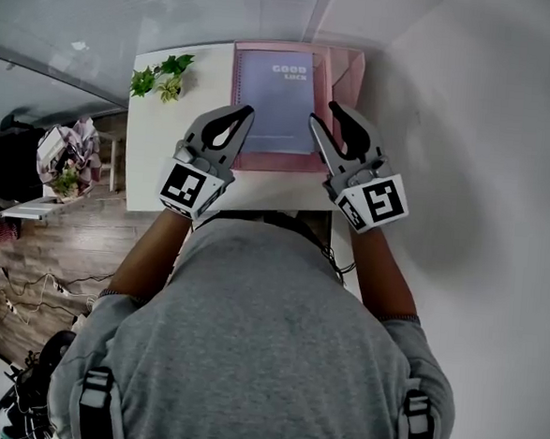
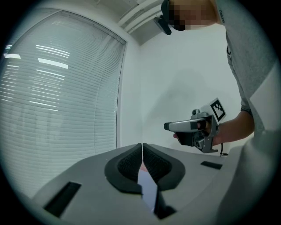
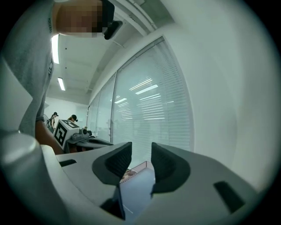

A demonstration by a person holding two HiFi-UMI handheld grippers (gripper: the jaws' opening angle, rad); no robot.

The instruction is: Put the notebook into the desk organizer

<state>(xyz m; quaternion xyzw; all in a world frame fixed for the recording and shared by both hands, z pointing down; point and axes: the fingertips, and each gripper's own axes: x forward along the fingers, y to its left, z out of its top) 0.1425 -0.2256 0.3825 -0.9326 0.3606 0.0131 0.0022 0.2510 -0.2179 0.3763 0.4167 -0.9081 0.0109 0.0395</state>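
Observation:
A lavender spiral notebook (image 1: 276, 97) lies flat in the pink desk organizer (image 1: 346, 73) on the white table (image 1: 157, 154). My left gripper (image 1: 245, 114) hovers at the notebook's left edge, its pads meeting at the tips. In the left gripper view these jaws (image 2: 142, 151) are shut, and the notebook (image 2: 148, 189) shows below them. My right gripper (image 1: 323, 113) is at the notebook's right edge. In its own view the jaws (image 3: 141, 151) stand a little apart with nothing between the pads; the notebook (image 3: 136, 193) and the organizer's pink rim (image 3: 139, 166) lie beneath.
A small green plant (image 1: 163, 77) stands at the table's far left corner. A white wall runs along the right, and window blinds (image 2: 57, 101) are behind the table. Left of the table the floor holds a low shelf (image 1: 62, 176) and cables.

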